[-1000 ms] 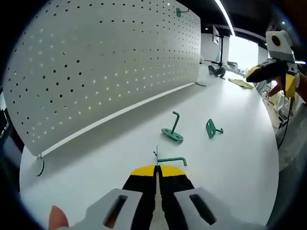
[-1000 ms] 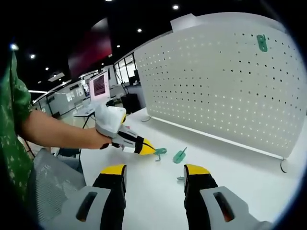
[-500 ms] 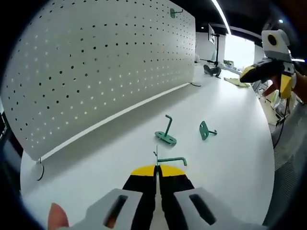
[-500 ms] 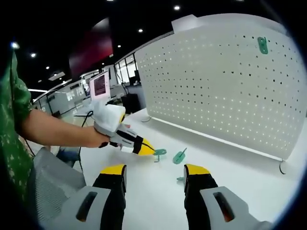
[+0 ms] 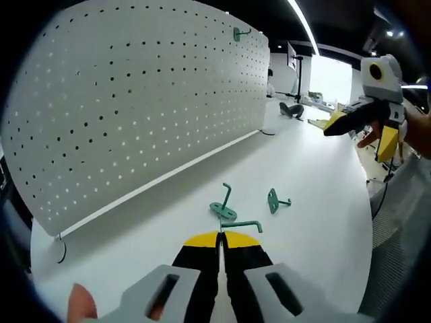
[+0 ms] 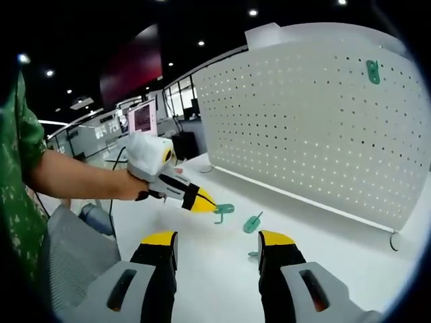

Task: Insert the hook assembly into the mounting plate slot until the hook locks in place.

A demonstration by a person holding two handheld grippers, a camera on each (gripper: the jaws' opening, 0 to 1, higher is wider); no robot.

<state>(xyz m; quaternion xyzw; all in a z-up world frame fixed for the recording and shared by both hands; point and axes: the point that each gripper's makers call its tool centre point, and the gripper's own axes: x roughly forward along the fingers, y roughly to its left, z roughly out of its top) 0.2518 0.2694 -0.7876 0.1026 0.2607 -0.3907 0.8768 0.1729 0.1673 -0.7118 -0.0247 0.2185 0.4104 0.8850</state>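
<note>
We see a large white pegboard (image 5: 135,108) standing upright on a white table (image 5: 316,168), and we place everything else by that board. The left gripper (image 5: 220,237) has its yellow-tipped jaws pressed together on a green hook (image 5: 237,225), held above the table in front of the board. Just beyond it, nearer the board, a second green hook (image 5: 223,206) rests on the table on its flat plate, with a third (image 5: 275,200) just beside it. Another green hook (image 5: 239,32) hangs high on the board near its far end. The right gripper (image 6: 219,245) hovers away from the board, its jaws spread wide apart with nothing between them.
</note>
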